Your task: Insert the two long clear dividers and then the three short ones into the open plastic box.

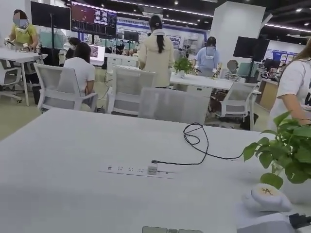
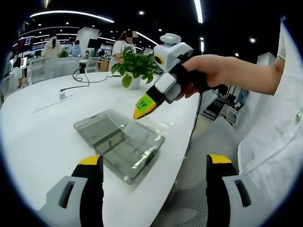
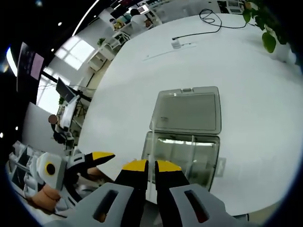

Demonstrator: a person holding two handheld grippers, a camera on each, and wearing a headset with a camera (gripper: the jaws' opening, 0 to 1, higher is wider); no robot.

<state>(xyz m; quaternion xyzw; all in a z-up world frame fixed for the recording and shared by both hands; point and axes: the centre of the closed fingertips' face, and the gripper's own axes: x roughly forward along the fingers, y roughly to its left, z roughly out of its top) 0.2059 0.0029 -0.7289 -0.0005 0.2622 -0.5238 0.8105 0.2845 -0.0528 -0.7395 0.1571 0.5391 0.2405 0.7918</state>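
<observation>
Trainee: Nearest, right gripper (image 3: 151, 164): status?
Instructor: Jaws pinched nearly together on a clear divider (image 3: 150, 137), seen edge-on and held over the open plastic box (image 3: 182, 158) just ahead. The lid (image 3: 187, 111) lies flat beyond.
Trainee: And left gripper (image 2: 155, 160)?
Instructor: Jaws wide apart, empty, box just ahead. Step in hand, likely: seating this divider. Next: align it with the box's slots, lower squarely, then release.

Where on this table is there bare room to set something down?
Bare table lies between the box lid and the socket strip, and wide beside the box away from the plant. Crowded: over the box, where the right gripper holds a divider.
</observation>
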